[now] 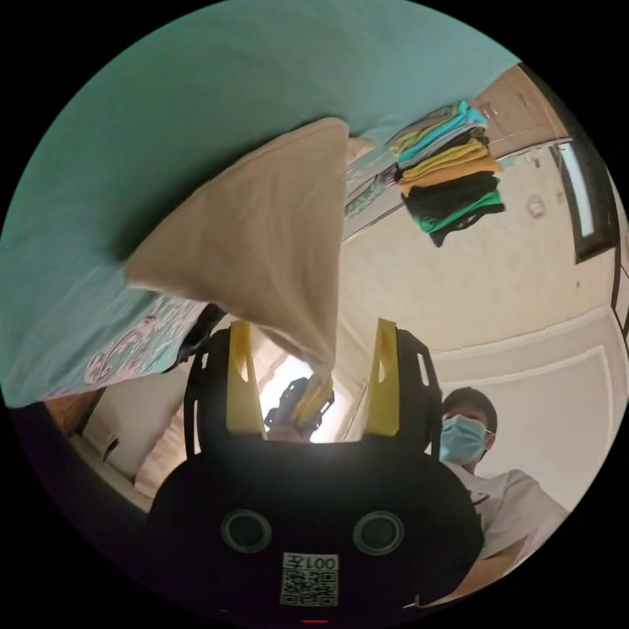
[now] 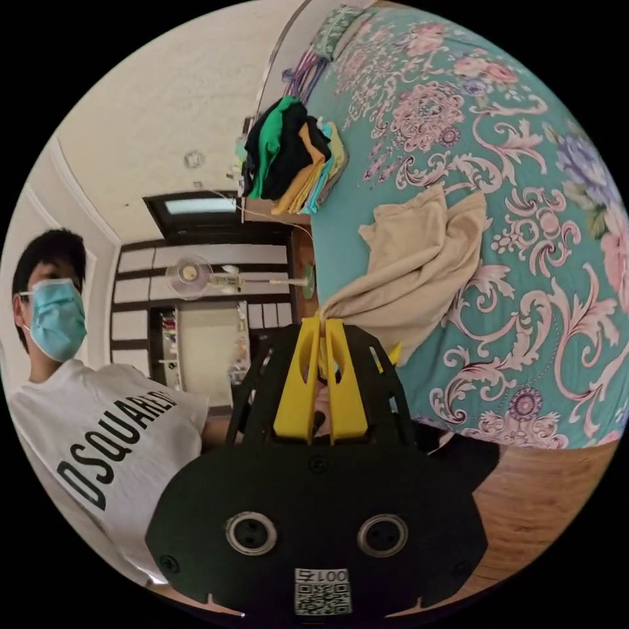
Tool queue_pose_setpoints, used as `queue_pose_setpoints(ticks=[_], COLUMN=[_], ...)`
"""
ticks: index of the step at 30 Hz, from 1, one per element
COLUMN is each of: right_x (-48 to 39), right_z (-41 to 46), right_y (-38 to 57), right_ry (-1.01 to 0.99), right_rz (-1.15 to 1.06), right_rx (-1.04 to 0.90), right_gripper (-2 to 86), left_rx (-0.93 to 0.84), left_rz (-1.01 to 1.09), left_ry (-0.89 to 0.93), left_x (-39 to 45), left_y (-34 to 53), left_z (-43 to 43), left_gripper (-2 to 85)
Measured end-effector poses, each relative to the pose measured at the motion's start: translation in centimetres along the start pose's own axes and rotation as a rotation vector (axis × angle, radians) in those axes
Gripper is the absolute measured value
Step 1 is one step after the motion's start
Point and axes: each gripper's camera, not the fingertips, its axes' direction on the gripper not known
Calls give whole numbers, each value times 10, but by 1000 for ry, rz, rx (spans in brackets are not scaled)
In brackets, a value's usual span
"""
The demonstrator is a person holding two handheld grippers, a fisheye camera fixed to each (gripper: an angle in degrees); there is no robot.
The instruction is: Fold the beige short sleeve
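The room is softly lit with a warm cast, and the brightest spot in the left gripper view is a blown-out glare patch [image 1: 298,386] between the yellow jaws, against which the black gripper body [image 1: 314,517] sits in deep shadow. In the right gripper view a long ceiling light [image 2: 200,206] glows evenly. Both pictures bend strongly toward their round black edges, and the beige shirt [image 1: 262,242] close to the lens looks soft and slightly blurred.

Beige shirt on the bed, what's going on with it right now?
A person is working the beige shirt on the floral bedspread. The right tool is shut on a bunched corner, lifting it. The left tool is open, with the shirt's edge hanging between its jaws. A stack of folded clothes sits farther back.
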Motion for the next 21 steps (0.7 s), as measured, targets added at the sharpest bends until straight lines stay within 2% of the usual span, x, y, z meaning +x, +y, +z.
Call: queue_pose_setpoints(ticks=[3,4,5,9,12,15,21], right_x=[-11,-14,-16,-9,15,38,-7], right_z=[8,10,9,-8,-23,-31,-55], right_y=[-6,-7,-9,-16,-26,-54,-145], right_ry=[105,122,129,174,164,87,104], right_rz=[-116,-158,-196,-275,-300,-319,-668], right_rx=[-95,-113,-121,-96,-81,-27,130], right_gripper=[7,7,7,6,6,5,6], left_rx=[60,80,116,228,252,146,-88], left_rz=[35,34,44,113,198,327,642], left_ry=[17,17,20,60,-76,-226,-153], left_x=[-1,-3,-2,11,39,79,184], left_y=[-4,-5,-4,5,5,-12,-45], left_z=[10,13,14,4,0,31,148], left_gripper=[176,124,83,19,-2,-7,-9])
